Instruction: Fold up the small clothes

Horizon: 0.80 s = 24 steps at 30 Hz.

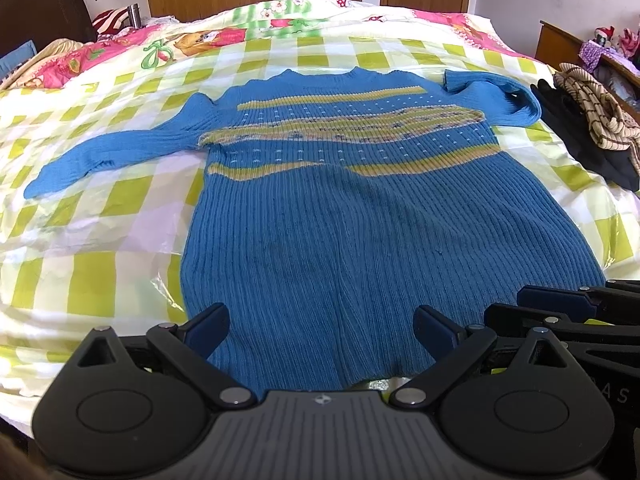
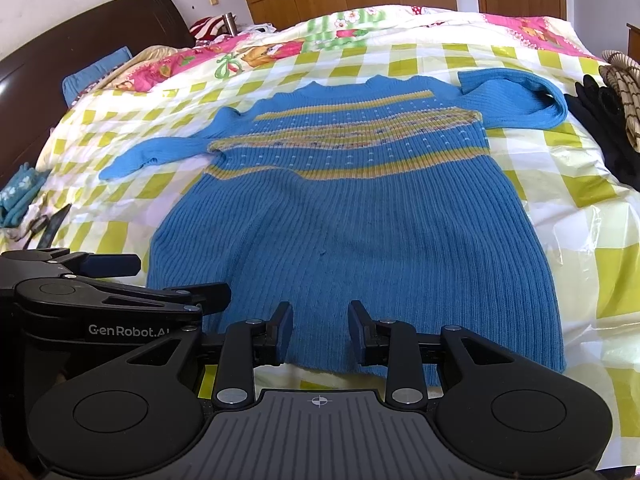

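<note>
So far nothing is folded: the blue sweater [image 1: 320,200] lies flat on the bed [image 1: 100,240], one sleeve doubled back. Left gripper [image 1: 320,328] and right gripper [image 2: 320,328] hover at its hem, fingers [image 2: 282,328] released.

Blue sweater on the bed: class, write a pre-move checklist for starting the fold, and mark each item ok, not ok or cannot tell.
1. Blue sweater body lies flat on the bedspread: ok.
2. Left sleeve stretched out straight: ok.
3. Right sleeve stretched out straight: not ok, it is doubled over by the shoulder.
4. Left gripper jaws open, nothing held: ok.
5. Right gripper jaws open over the hem: ok.
6. Pile of clothes lies apart from the sweater: ok.
</note>
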{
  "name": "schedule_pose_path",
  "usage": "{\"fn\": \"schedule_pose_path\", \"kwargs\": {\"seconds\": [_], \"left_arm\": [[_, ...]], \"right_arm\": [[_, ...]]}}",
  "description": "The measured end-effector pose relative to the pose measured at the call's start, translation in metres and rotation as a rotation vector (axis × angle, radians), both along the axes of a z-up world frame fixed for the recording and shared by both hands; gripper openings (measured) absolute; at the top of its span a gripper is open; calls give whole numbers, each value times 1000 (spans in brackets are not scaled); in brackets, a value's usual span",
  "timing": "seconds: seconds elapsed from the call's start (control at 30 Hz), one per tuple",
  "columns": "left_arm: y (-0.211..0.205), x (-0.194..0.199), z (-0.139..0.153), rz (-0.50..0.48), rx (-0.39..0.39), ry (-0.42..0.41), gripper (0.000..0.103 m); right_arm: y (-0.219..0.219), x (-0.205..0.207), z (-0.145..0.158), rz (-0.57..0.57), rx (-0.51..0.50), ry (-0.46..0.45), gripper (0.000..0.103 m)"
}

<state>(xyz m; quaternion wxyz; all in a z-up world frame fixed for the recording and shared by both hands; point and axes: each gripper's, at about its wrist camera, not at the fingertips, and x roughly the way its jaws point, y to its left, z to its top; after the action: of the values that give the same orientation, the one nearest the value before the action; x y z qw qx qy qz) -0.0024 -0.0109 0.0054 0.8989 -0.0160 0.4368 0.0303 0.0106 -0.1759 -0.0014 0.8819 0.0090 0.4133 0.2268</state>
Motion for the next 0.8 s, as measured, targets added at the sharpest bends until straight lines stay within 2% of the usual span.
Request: {"fn": "schedule_pose_path", "kwargs": {"seconds": [0.57,0.8], "left_arm": [[10,16,11,12,4,-45,103],[16,35,10,5,11,-55,103]], "right_arm": [[10,17,11,10,-5,-28,30],[17,35,12,17,-18,-30,30]]}}
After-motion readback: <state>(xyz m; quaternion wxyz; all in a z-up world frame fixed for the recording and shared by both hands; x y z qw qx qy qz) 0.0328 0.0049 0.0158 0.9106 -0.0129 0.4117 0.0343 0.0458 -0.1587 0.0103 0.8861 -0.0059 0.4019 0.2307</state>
